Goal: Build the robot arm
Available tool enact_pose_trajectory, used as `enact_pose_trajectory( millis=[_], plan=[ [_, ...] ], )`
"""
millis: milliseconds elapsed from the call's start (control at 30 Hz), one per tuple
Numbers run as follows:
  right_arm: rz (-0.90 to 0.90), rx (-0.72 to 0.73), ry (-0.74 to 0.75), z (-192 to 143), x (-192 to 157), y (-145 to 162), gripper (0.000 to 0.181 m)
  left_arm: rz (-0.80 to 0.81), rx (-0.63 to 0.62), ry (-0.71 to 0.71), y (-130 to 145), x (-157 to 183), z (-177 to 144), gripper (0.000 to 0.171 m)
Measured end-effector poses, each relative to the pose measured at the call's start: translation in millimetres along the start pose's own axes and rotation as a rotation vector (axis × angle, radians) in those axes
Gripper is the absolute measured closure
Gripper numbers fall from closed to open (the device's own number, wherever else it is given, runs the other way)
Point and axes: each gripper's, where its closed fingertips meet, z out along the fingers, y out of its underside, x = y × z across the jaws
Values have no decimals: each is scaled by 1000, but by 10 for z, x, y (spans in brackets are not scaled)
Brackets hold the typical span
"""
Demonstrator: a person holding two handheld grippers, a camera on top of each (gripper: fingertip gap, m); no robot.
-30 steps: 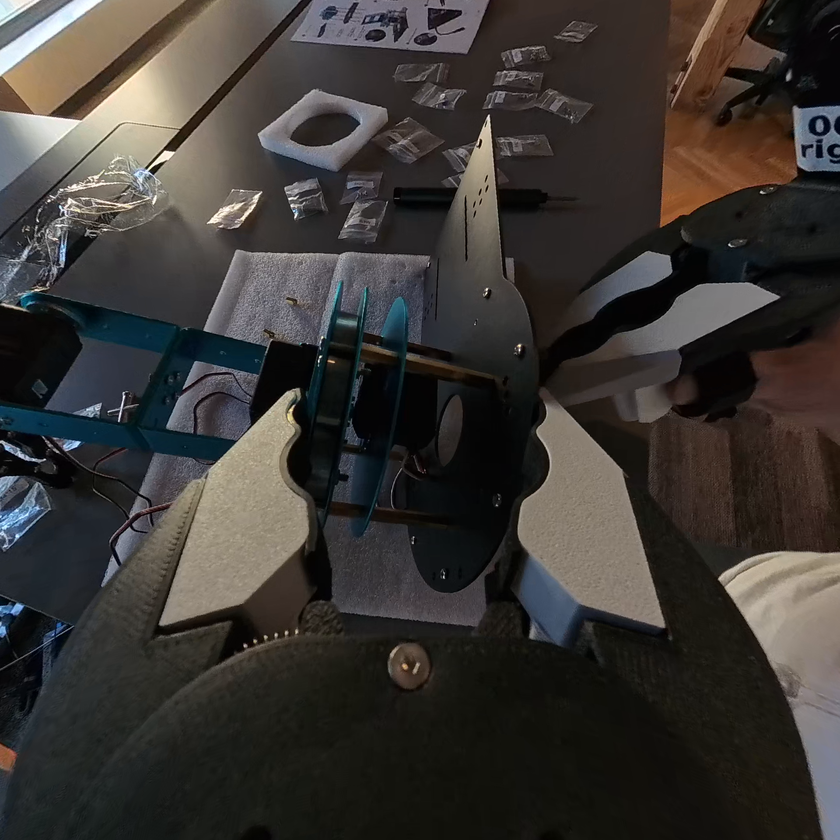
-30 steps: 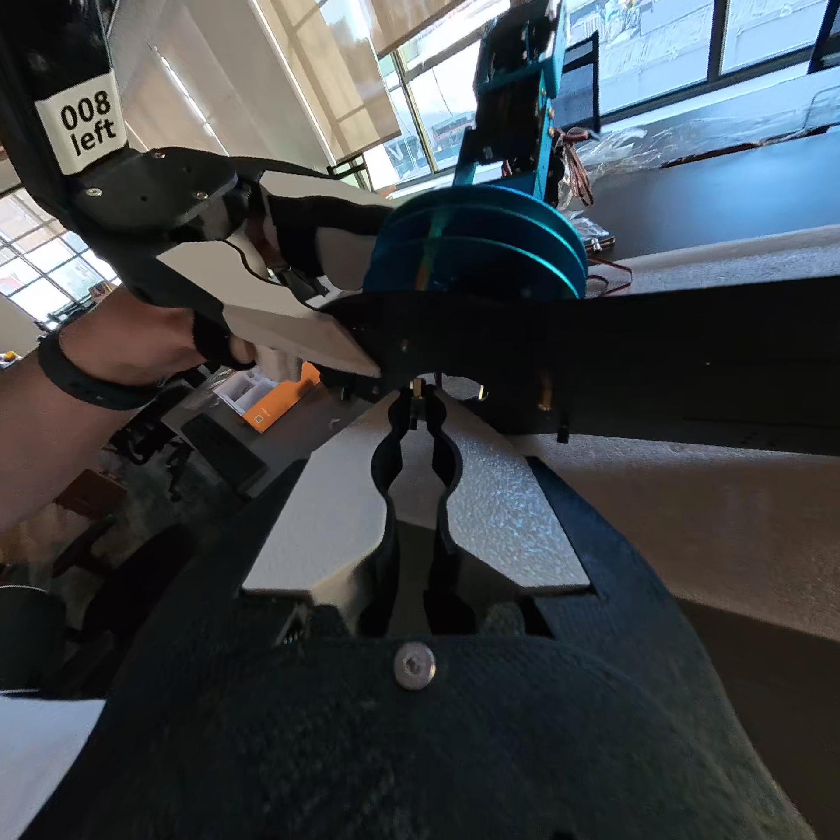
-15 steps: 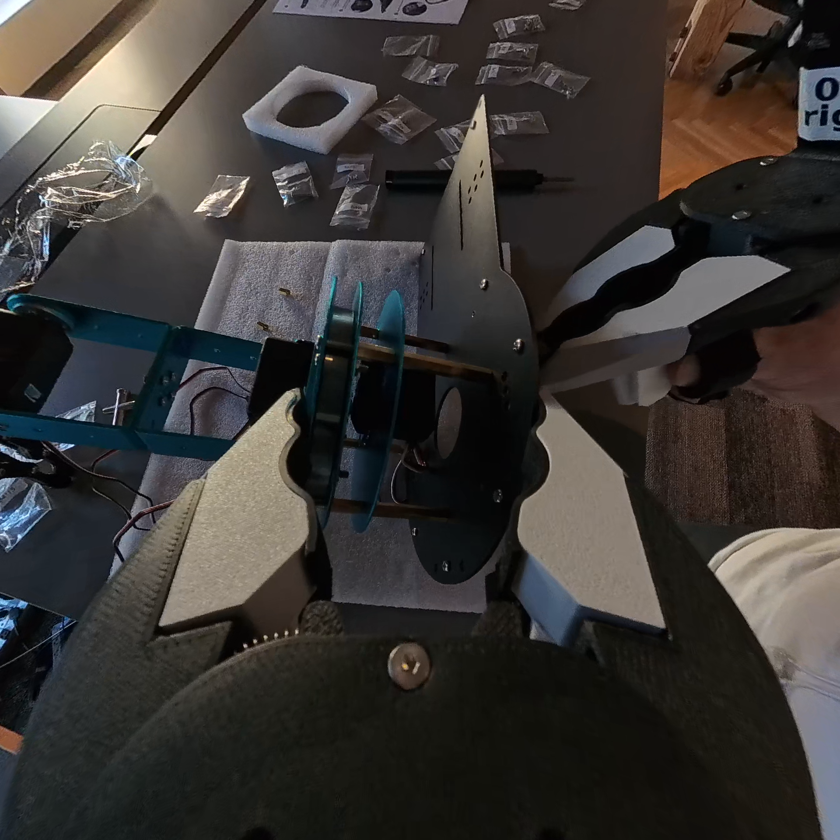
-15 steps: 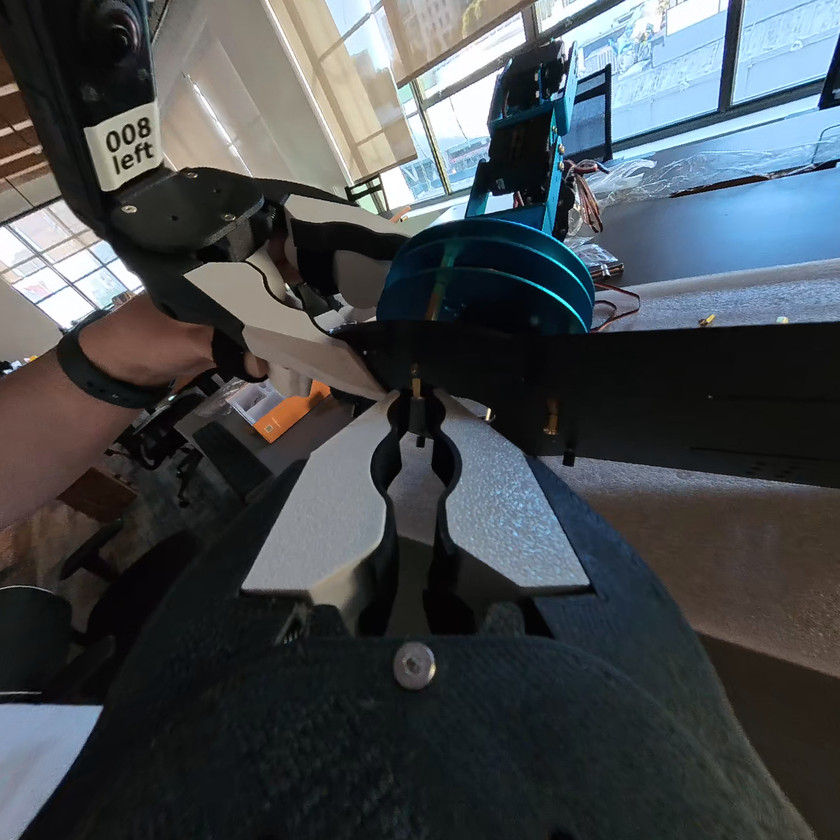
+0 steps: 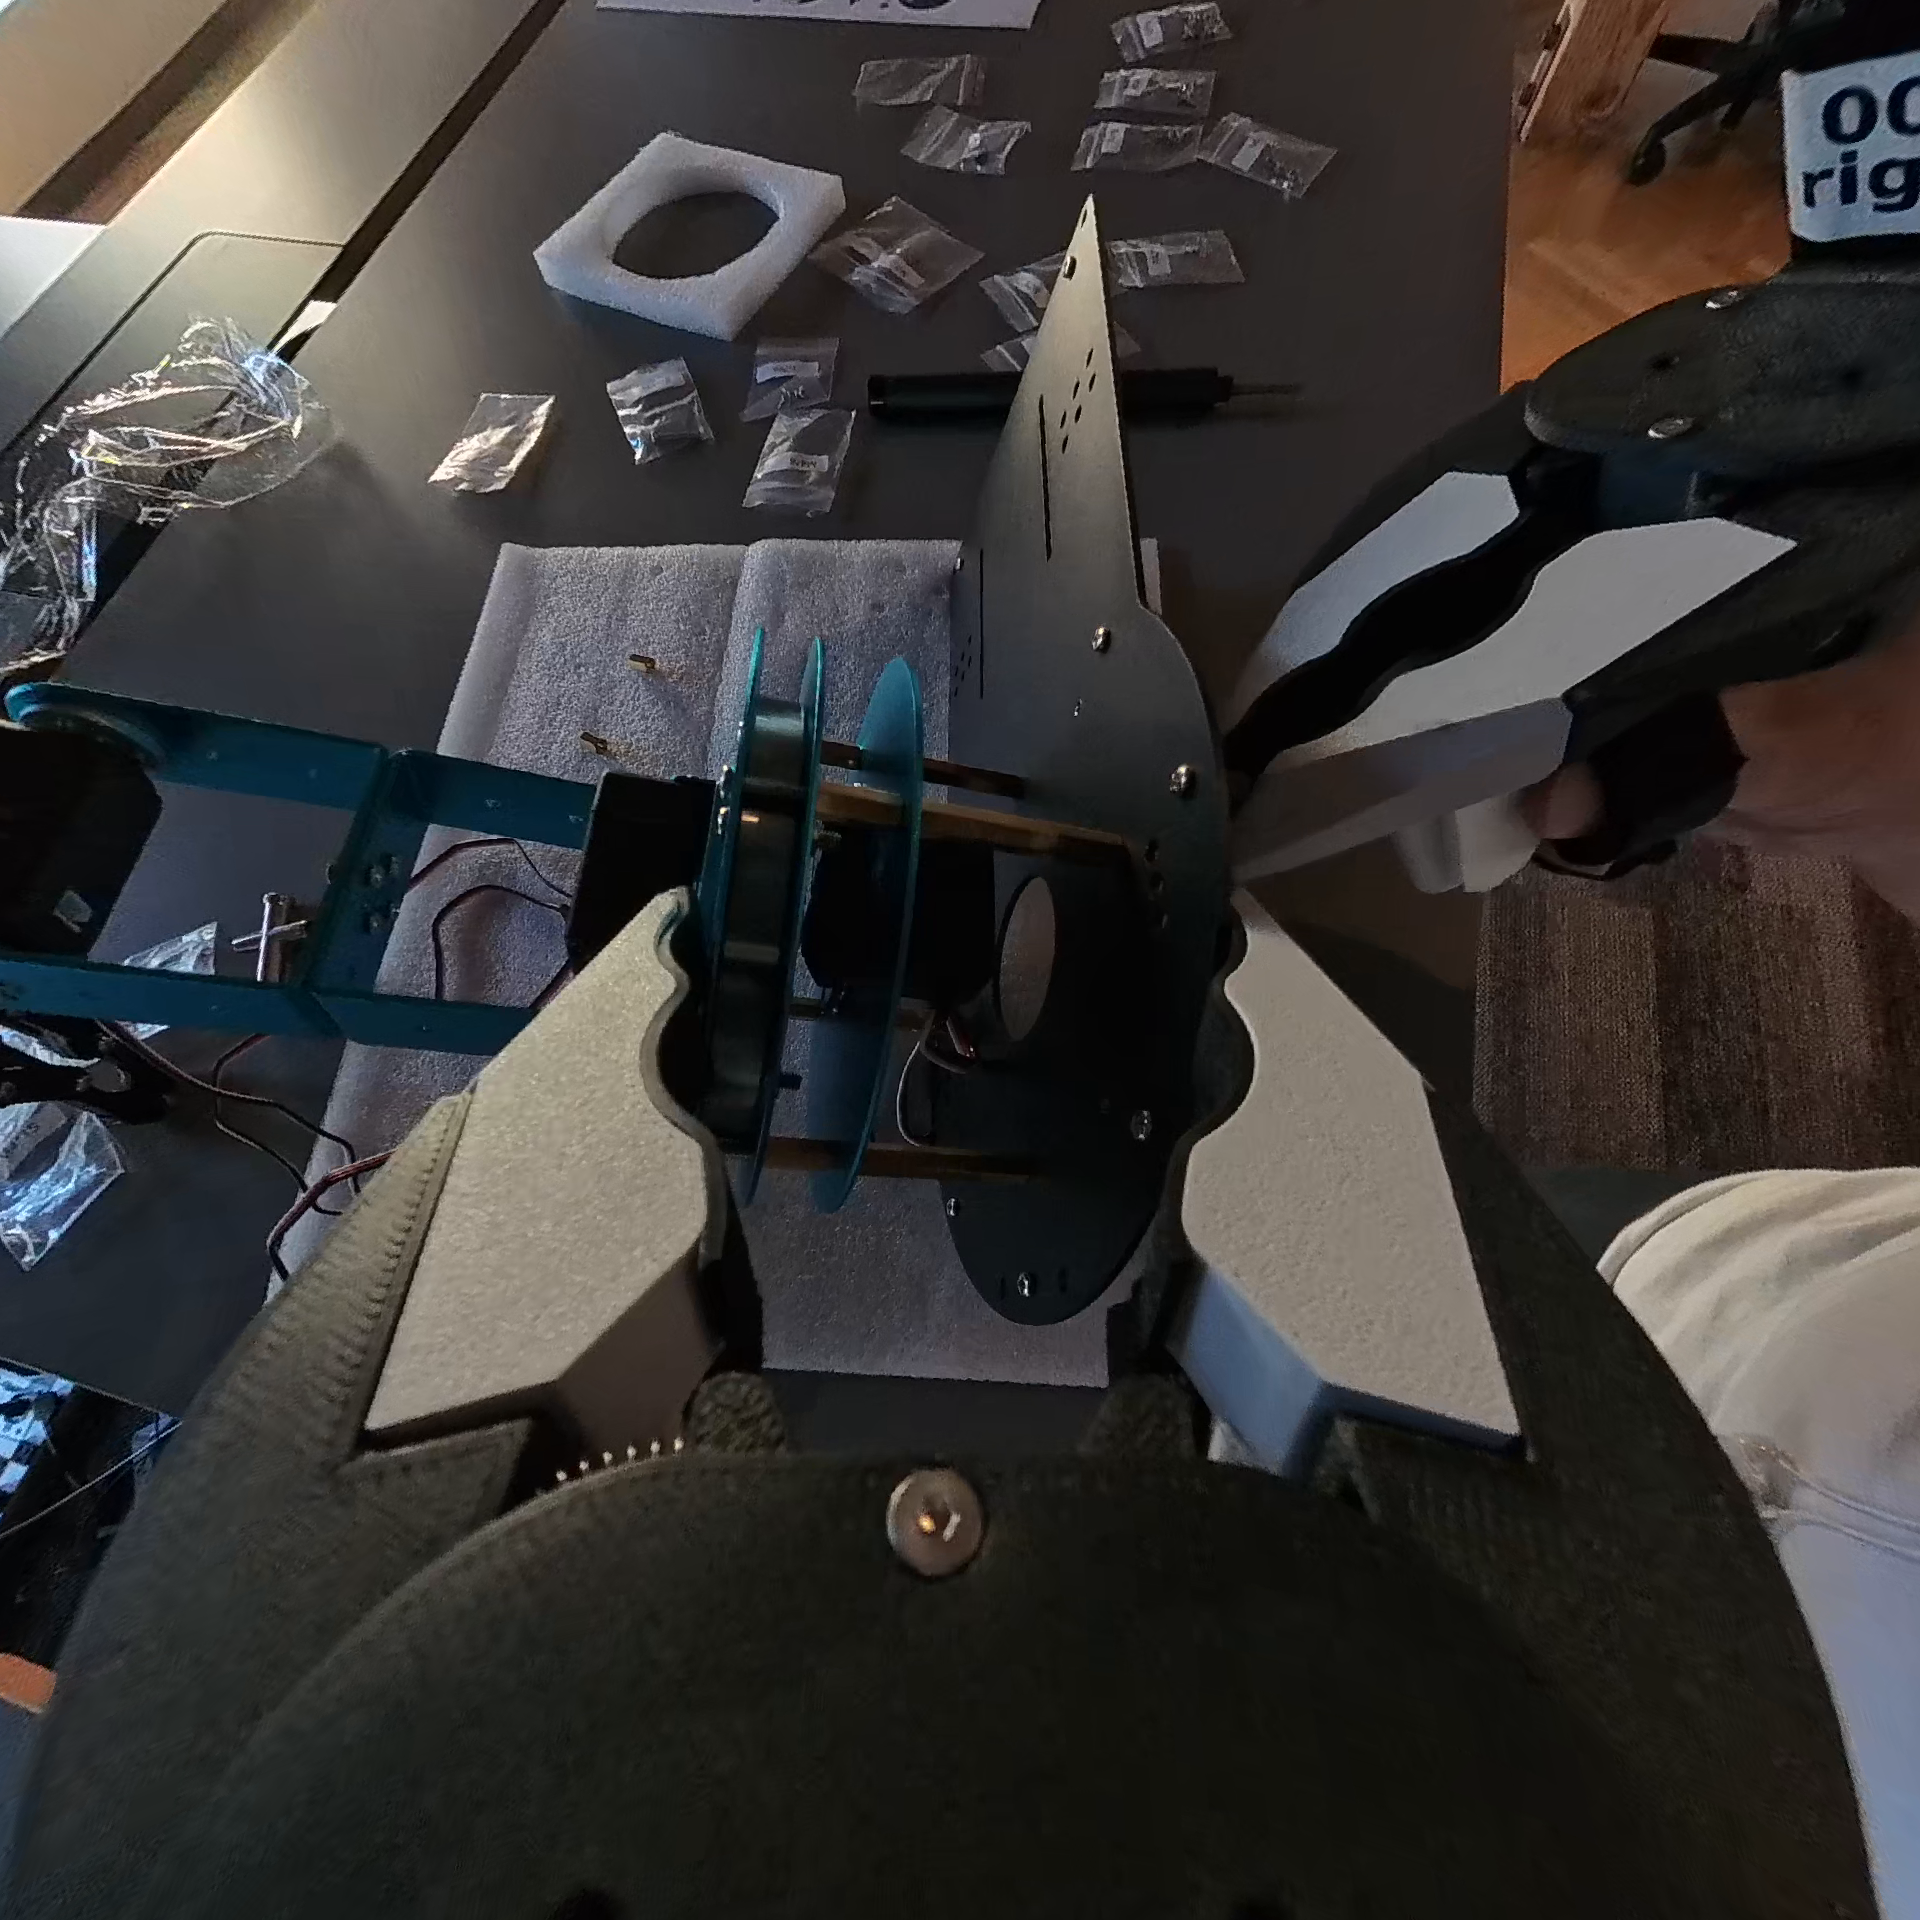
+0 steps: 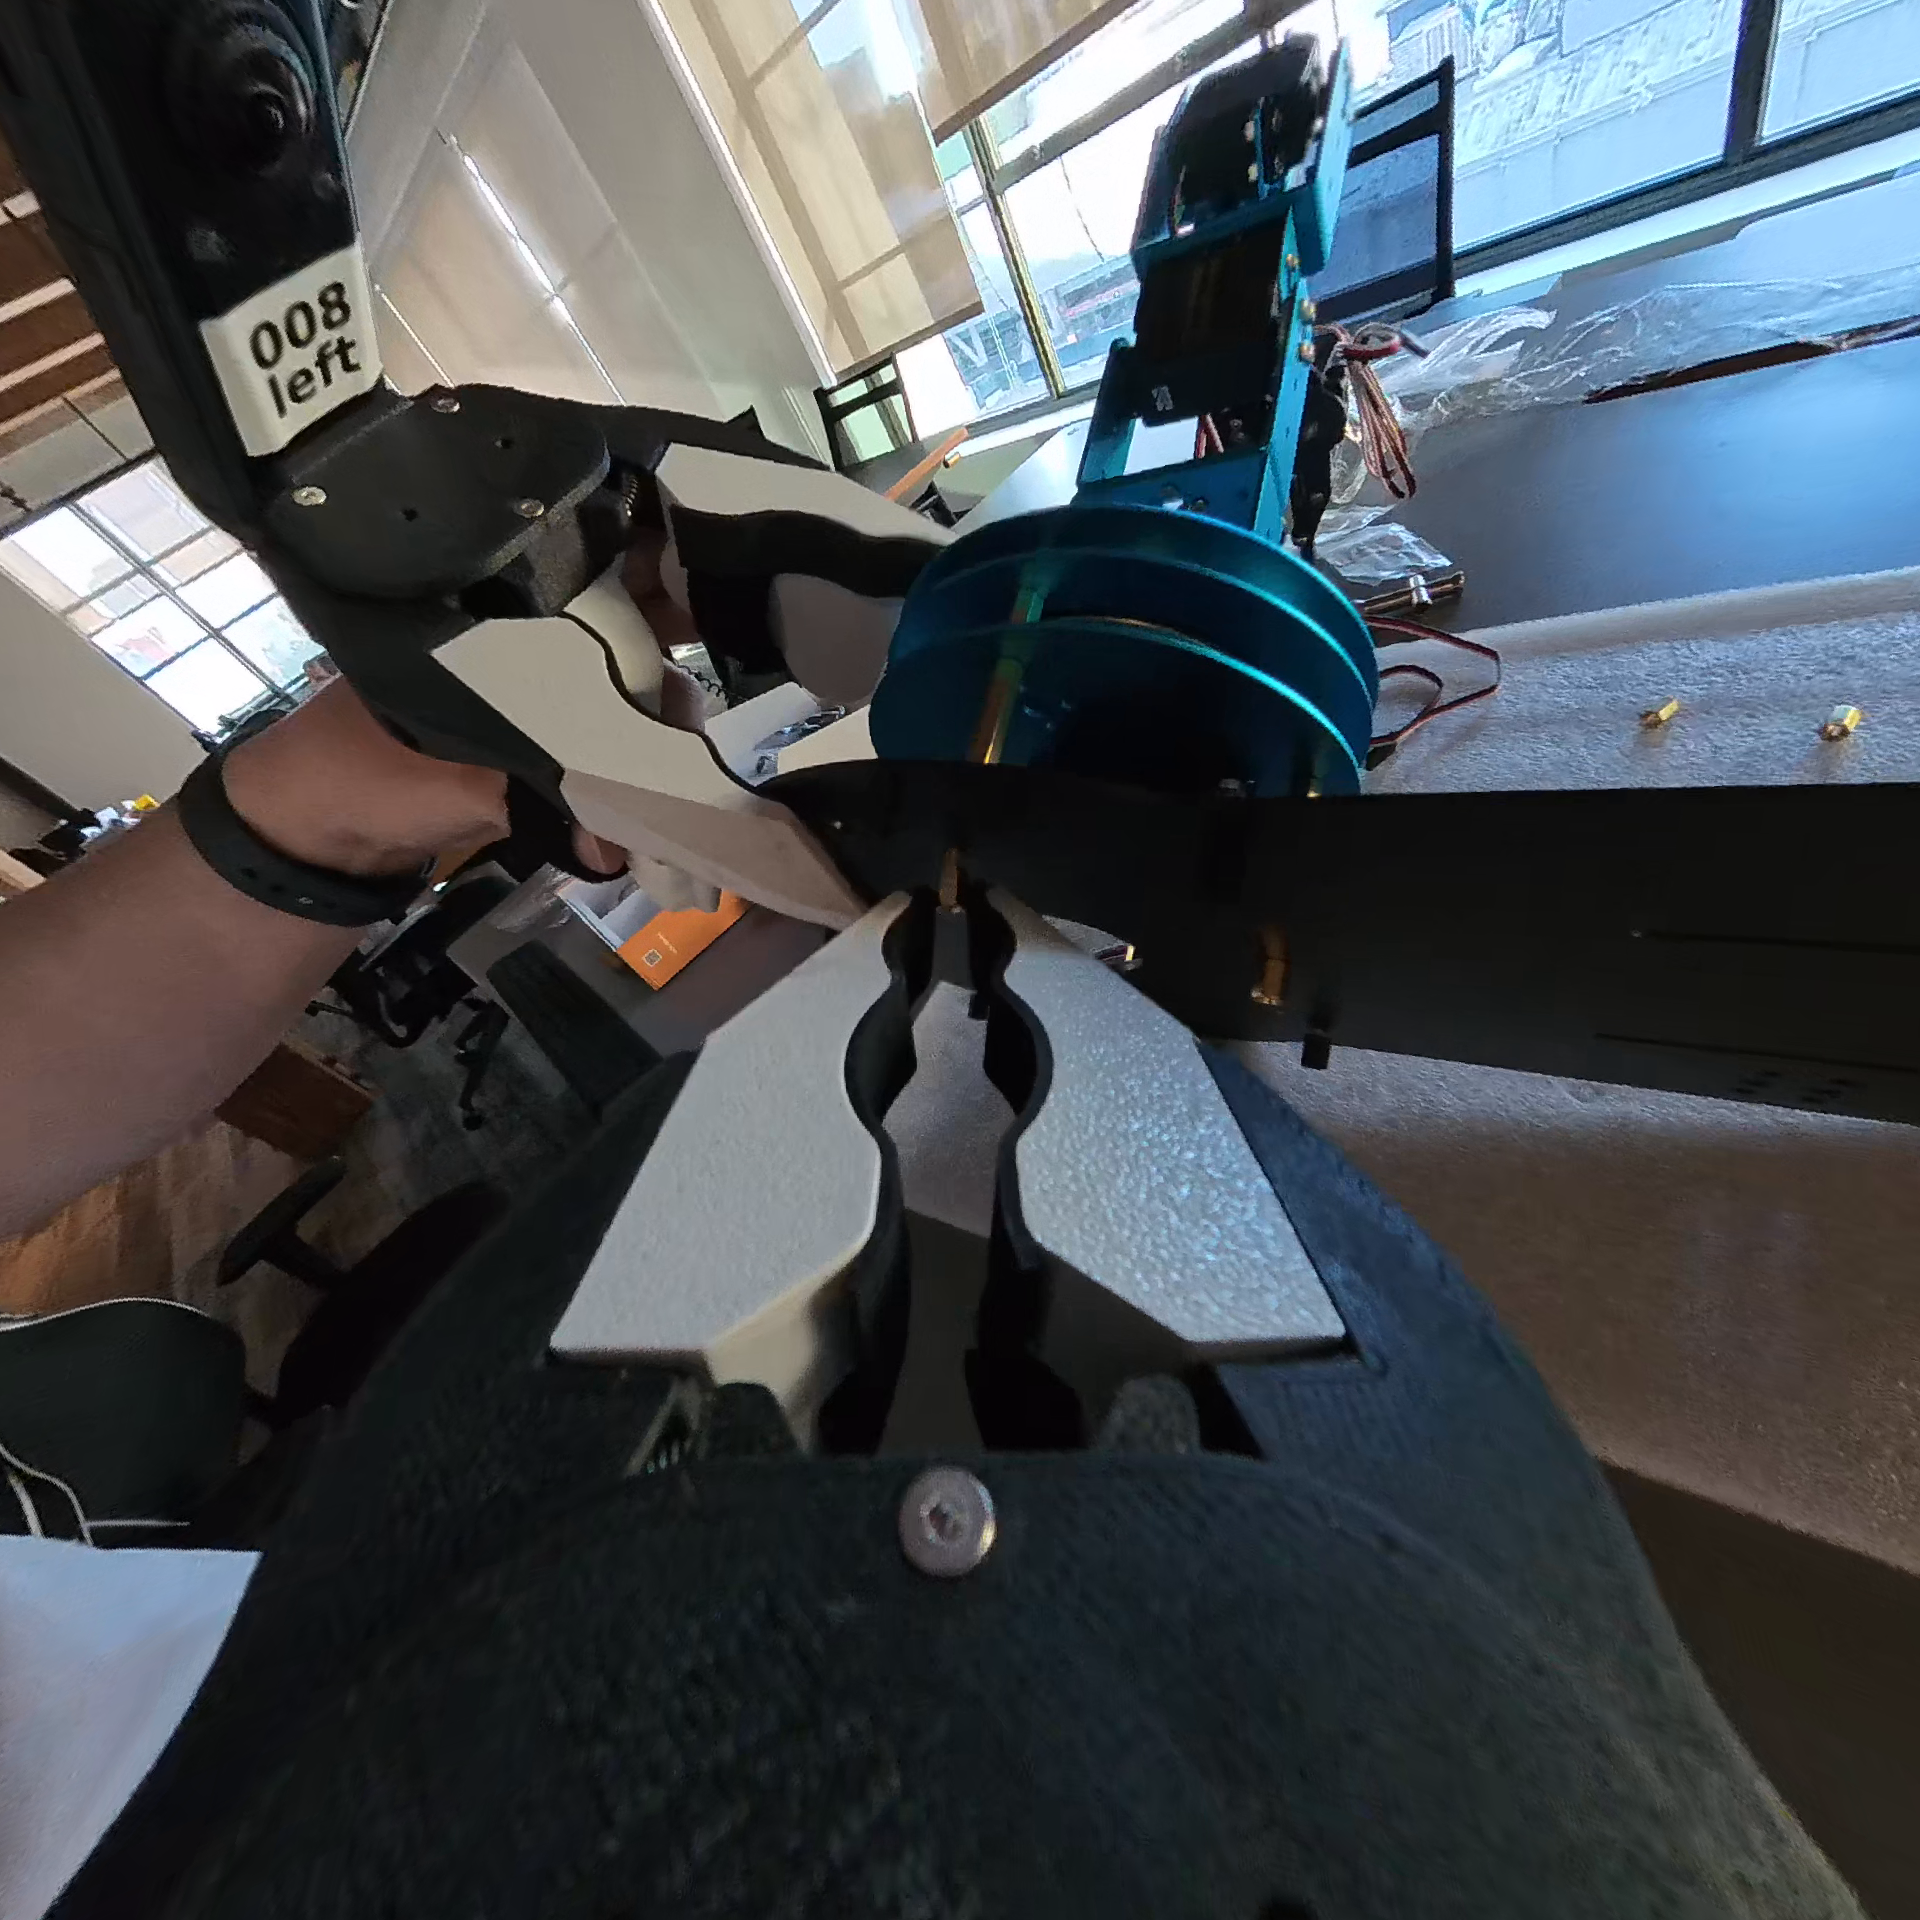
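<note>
My left gripper [image 5: 956, 925] is shut wide on a robot arm base held on its side. Its left finger presses the outer teal disc [image 5: 758, 883] and its right finger the black base plate [image 5: 1081, 727]. The teal arm [image 5: 312, 769] sticks out to the left above the table. My right gripper [image 6: 951, 904] is shut on a small brass standoff [image 6: 949, 878] on the underside of the black plate [image 6: 1455, 862]. It also shows in the left wrist view [image 5: 1247, 800], touching the plate's right face. A second standoff [image 6: 1270, 977] is on the plate nearby.
A white foam sheet [image 5: 623, 644] lies under the assembly with loose brass standoffs [image 5: 644, 663] on it. Behind it are small plastic bags [image 5: 800, 457], a foam square ring [image 5: 691, 234] and a black screwdriver [image 5: 935, 395]. Crumpled wrap [image 5: 156, 416] is at the left. The table's edge runs along the right.
Both grippers keep their hold. The assembly and both grippers have shifted a little together, and the table items have slid toward the top of the left wrist view.
</note>
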Motion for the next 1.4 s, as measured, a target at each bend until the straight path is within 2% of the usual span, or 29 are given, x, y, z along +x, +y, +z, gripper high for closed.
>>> enact_pose_trajectory(
  millis=[233,667,900,1200,1300,1400],
  plan=[
    [30,-35,2,19,8,6,177,-1,2,-1,-1,0,0,77],
    [273,11,-75,17,-2,5,177,36,-22,9,19,12,-1,77],
    [229,-24,-50,21,4,-4,178,4,25,3,-3,1,-2,77],
    [327,-63,-61,18,1,-6,177,4,52,4,-15,1,-2,77],
    [397,-21,-92,19,2,-6,178,2,61,2,-17,2,-3,77],
    [551,32,-184,16,-1,-13,178,1,66,0,-20,3,-2,77]
  ],
)
